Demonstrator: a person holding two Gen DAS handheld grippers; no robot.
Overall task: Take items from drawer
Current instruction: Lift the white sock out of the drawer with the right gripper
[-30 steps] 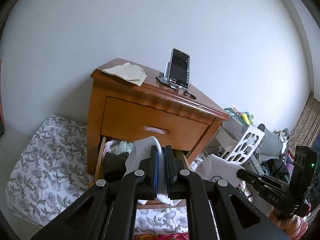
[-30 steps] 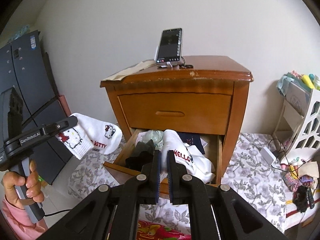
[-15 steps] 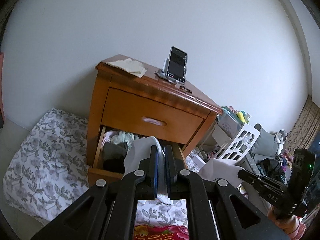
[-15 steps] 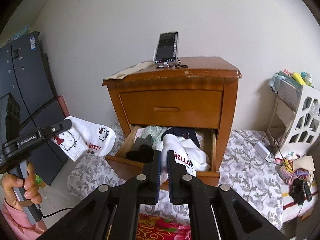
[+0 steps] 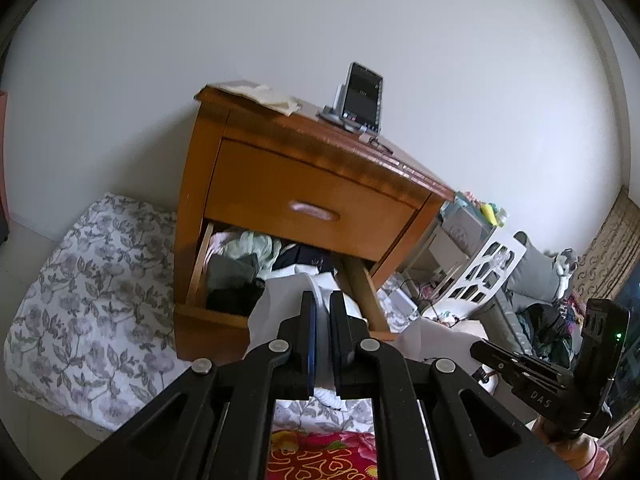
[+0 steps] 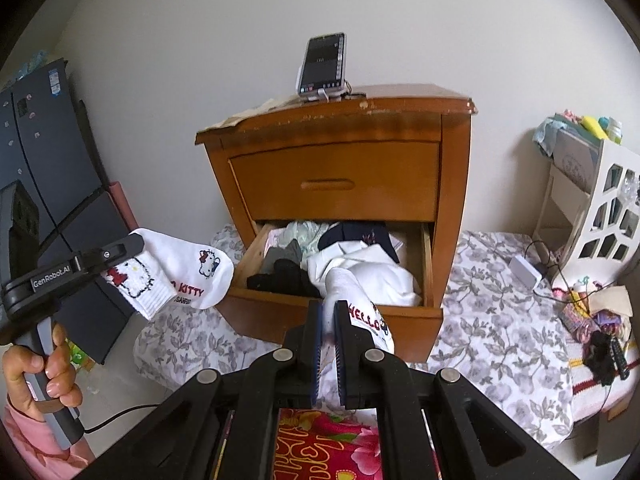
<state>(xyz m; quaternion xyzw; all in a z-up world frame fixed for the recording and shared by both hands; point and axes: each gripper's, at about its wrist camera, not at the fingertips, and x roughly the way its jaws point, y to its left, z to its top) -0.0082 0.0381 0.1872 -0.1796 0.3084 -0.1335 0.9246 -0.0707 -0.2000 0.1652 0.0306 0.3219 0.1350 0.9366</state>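
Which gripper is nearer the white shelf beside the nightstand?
Right. The right gripper, holding a sock, faces the open drawer with the white shelf to its side; the left gripper is farther off, beside the dark cabinet.

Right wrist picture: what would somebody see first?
Probably the white cartoon-cat sock pinched in the left hand-held gripper, held up left of the wooden nightstand. A matching sock hangs from the right hand-held gripper before the open bottom drawer, stuffed with clothes. A phone stands on top.
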